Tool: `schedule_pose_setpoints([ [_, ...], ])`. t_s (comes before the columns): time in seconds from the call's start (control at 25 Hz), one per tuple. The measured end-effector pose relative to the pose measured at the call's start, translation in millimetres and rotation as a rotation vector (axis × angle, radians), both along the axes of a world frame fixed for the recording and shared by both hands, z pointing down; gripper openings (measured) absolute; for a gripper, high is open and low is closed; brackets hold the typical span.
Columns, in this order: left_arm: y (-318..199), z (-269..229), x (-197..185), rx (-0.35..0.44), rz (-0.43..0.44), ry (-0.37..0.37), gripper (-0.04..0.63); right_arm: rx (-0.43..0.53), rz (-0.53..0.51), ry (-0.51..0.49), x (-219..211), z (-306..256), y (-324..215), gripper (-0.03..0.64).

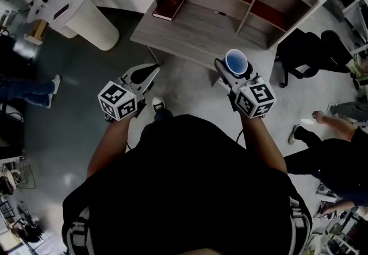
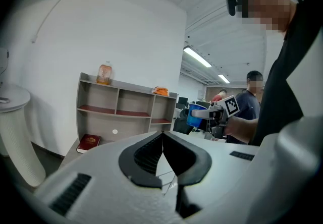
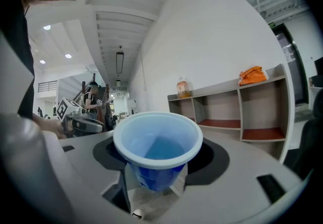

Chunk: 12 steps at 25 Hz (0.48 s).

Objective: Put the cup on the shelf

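Right tongs [image 1: 232, 70] grip the blue cup [image 1: 236, 61] upright, in the air just short of the shelf's [image 1: 198, 29] front edge. Left tongs [image 1: 150, 70] are closed, nothing between them. A red book [image 1: 168, 7] lies on the shelf's bottom board, toward its left end.

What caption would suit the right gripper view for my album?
Right gripper holds an upright blue plastic cup, facing a grey shelf unit.
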<state>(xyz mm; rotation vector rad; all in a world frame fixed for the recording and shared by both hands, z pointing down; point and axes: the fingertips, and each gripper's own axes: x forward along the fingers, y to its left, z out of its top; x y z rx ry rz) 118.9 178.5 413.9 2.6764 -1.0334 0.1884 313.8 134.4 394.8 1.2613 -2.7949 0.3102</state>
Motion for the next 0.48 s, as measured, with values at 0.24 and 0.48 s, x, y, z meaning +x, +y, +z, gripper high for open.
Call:
schedule_pose_setpoints([
  [0.24,-3,-2,5,0.014,0.014,0.009,0.018,-0.004,0.003,0.008,2,2,-1,0.298],
  [0.48,-9,4,-6,0.005,0.009,0.024,0.018,-0.013,0.002,0.018,-8,5,-8,0.298],
])
